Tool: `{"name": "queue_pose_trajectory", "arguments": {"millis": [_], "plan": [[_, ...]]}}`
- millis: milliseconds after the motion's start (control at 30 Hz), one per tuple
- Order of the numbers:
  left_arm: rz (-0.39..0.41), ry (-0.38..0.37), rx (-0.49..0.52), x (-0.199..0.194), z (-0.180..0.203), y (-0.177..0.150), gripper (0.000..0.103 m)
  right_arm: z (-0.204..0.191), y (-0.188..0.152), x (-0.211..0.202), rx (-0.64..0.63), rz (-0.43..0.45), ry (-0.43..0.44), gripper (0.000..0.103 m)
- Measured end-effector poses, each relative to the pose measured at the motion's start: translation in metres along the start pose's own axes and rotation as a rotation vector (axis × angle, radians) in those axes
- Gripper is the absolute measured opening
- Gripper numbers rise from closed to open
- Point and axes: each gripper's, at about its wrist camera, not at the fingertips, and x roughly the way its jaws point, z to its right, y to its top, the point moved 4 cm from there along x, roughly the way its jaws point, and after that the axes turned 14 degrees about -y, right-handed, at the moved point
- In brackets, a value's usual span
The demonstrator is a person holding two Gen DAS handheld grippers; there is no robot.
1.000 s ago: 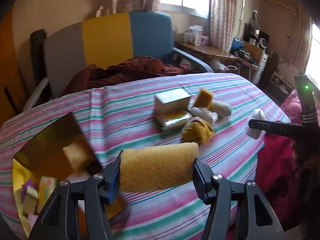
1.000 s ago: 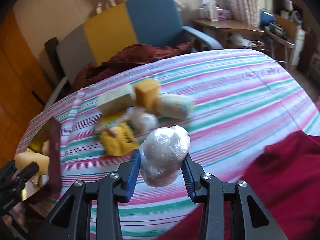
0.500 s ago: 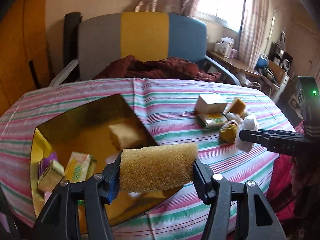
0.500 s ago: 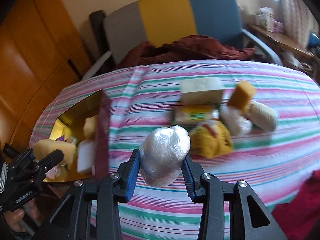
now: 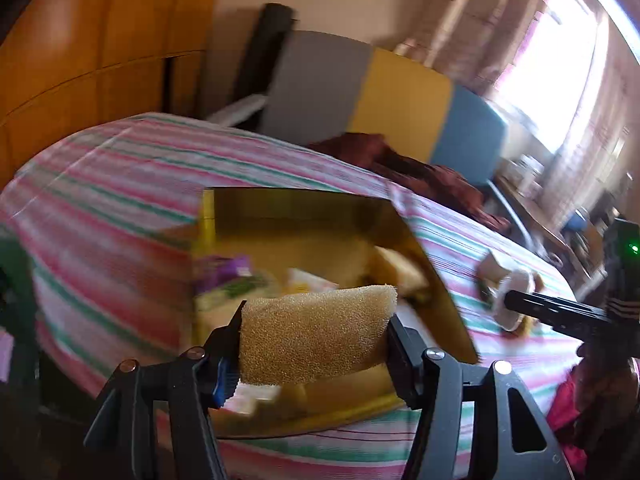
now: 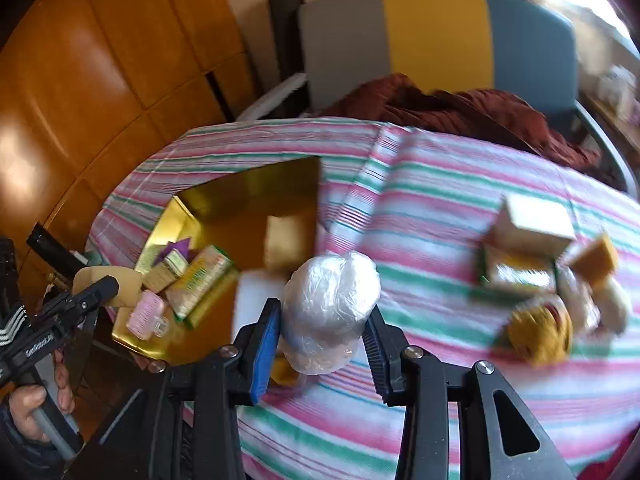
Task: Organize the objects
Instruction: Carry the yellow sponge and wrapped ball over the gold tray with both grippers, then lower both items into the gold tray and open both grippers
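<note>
Gold, shiny open box (image 6: 224,204) lies at the left of the striped tablecloth (image 6: 440,208). Left gripper (image 5: 316,340) clamps a tan porous sponge block (image 5: 316,332) above that box; right gripper (image 6: 320,320) clamps a plastic-wrapped white ball (image 6: 332,300) over the cloth.

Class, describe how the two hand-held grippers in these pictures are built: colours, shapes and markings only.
The left gripper and the right gripper are black plastic frames with triangular cut-outs and silver screws. Blue ribbed pads line some jaws. Seen from the side, the right one shows a green light, the left one white chevron stripes and white lettering.
</note>
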Motion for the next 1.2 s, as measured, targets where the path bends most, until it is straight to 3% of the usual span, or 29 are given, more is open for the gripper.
{"name": "queue_pose_trajectory", "arguments": {"millis": [333,667,967,1200], "plan": [[0.010,0.010,-0.036,0.000,-0.021,0.009,0.061,-0.041,0.021,0.017,-0.069,0.007,0.045,0.042],[-0.010,-0.010,-0.032,0.015,-0.014,0.017,0.061,-0.041,0.017,0.029,-0.077,-0.028,0.053,0.042],[-0.025,-0.075,-0.023,0.038,0.000,0.039,0.061,-0.043,0.013,0.039,-0.074,-0.046,0.066,0.042],[-0.080,-0.129,-0.041,0.075,0.010,0.055,0.062,-0.046,0.016,0.045,-0.087,-0.051,0.079,0.042]]}}
